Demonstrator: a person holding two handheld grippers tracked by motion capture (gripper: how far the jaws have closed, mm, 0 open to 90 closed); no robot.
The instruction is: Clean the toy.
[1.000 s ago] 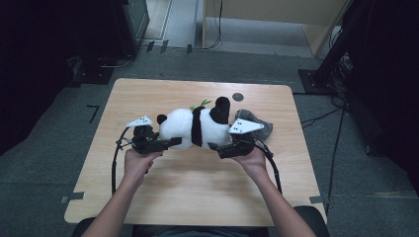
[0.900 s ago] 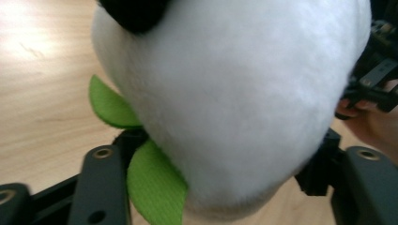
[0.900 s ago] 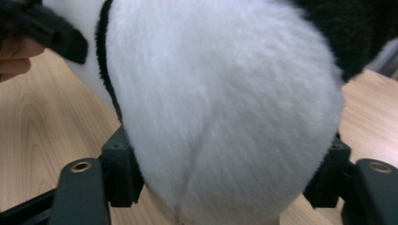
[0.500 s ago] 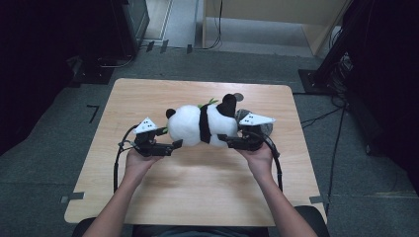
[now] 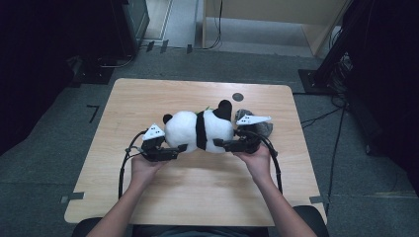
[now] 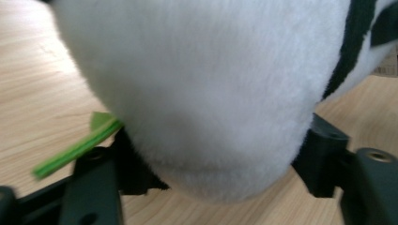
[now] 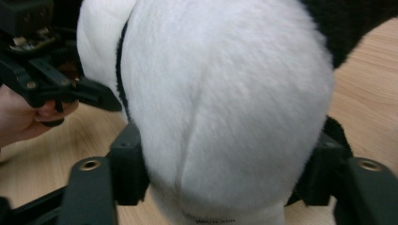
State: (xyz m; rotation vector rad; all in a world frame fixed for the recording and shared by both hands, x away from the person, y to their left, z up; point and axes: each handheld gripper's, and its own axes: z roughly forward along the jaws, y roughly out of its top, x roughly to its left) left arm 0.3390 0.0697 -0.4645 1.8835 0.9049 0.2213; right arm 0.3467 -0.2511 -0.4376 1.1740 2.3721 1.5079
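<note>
Two grippers hold a toy panda by its two ends

Nearest to the person, the left gripper (image 5: 179, 148) has just been closing, and its jaws squeeze the white end of the toy panda (image 5: 197, 130) between them. The right gripper (image 5: 220, 144) has just been opening a bit, but its jaws press on the other end, so both hold it. The panda lies between them over the middle of the table (image 5: 148, 98). Its long side runs left to right, level with both hands, so each hand is just as near. A black limb (image 5: 225, 109) sticks out away from the person. A green leaf (image 6: 75, 149) pokes out by the left jaw. Behind the right gripper lies a grey thing (image 5: 262, 128), and farther back a dark round spot (image 5: 238, 97).
</note>
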